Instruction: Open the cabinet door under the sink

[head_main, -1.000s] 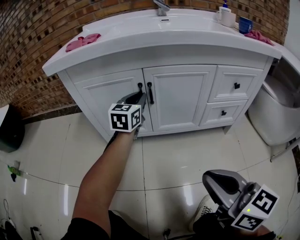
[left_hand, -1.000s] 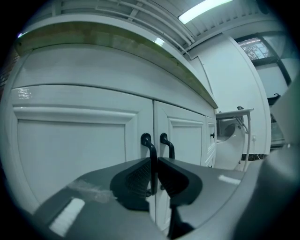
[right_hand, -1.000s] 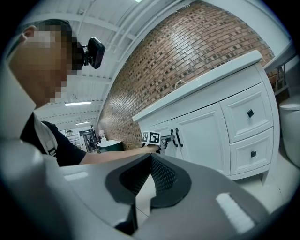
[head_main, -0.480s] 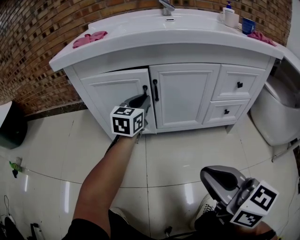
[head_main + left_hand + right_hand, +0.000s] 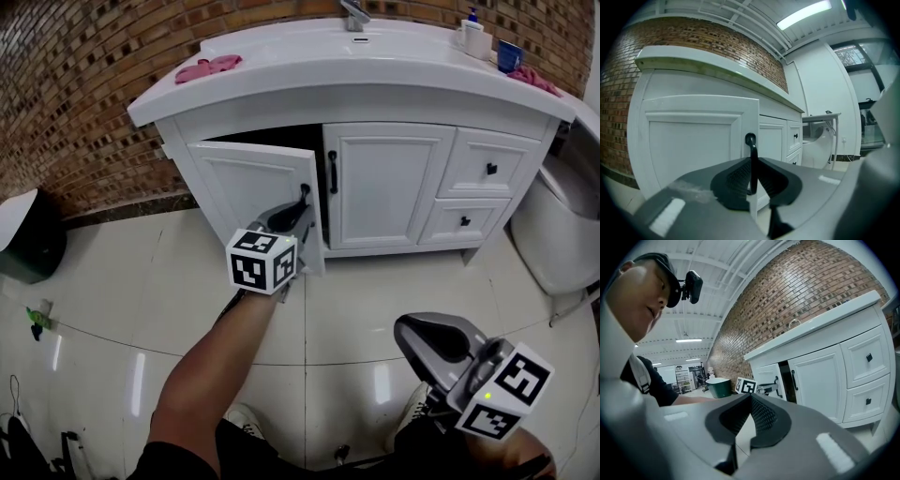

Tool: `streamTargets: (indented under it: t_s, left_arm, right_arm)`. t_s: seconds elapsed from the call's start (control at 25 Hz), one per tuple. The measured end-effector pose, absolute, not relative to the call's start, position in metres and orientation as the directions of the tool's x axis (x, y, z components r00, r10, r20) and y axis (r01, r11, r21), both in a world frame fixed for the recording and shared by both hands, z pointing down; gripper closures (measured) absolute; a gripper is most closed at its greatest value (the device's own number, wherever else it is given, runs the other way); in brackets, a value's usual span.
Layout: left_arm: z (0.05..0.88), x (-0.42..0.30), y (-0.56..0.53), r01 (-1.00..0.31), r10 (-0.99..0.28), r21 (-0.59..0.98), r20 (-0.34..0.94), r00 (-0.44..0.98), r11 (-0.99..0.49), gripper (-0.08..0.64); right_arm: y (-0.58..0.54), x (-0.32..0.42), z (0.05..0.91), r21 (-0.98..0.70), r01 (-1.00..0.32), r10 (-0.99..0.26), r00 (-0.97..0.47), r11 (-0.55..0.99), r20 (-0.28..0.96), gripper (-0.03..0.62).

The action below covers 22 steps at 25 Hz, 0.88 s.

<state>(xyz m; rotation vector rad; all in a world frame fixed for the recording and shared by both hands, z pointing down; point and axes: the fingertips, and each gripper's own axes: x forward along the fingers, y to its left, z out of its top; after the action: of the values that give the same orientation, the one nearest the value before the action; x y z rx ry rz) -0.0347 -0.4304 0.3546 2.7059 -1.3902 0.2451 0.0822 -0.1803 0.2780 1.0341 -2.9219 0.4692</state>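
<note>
The left claw (image 5: 752, 174) pinches tight on the black handle (image 5: 750, 149), which stands up and down. The door (image 5: 255, 192) sticks out from the sink cabinet (image 5: 389, 192).

Cabinet door (image 5: 255, 187): white, framed recessed panel. Partly open, hinged at its 9 o'clock side, free edge swung out toward 6 o'clock; dark gap behind its top edge. Black bar handle (image 5: 303, 196) upright at the 3 o'clock edge, clamped in left gripper (image 5: 301, 211).
</note>
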Motion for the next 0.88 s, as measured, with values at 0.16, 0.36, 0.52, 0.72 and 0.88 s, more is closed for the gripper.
streamTargets:
  t_s: [0.16,0.36,0.52,0.72,0.88]
  left_arm:
    - [0.356,-0.045,-0.41,-0.816,-0.802,0.011,0.177,0.57,-0.577,0.515]
    - [0.357,-0.062,-0.385,-0.83,-0.815,0.029,0.171,0.553,-0.557,0.513]
    - [0.358,-0.077,-0.365,-0.842,-0.826,0.027,0.179,0.534,-0.539,0.512]
    - [0.359,-0.099,-0.342,-0.854,-0.835,0.028,0.192,0.515,-0.52,0.514]
    - [0.359,-0.121,-0.326,-0.866,-0.848,0.03,0.188,0.496,-0.5,0.514]
  right_arm:
    - [-0.177,0.069,0.278,-0.264,-0.598,-0.593,-0.798,0.757,0.106,0.584]
    - [-0.174,0.057,0.274,-0.259,-0.581,-0.579,-0.81,0.772,0.094,0.584]
    - [-0.167,0.044,0.269,-0.258,-0.555,-0.555,-0.828,0.791,0.076,0.584]
    - [-0.152,0.028,0.262,-0.246,-0.528,-0.53,-0.846,0.813,0.061,0.584]
    - [-0.143,0.023,0.26,-0.229,-0.53,-0.533,-0.844,0.816,0.057,0.584]
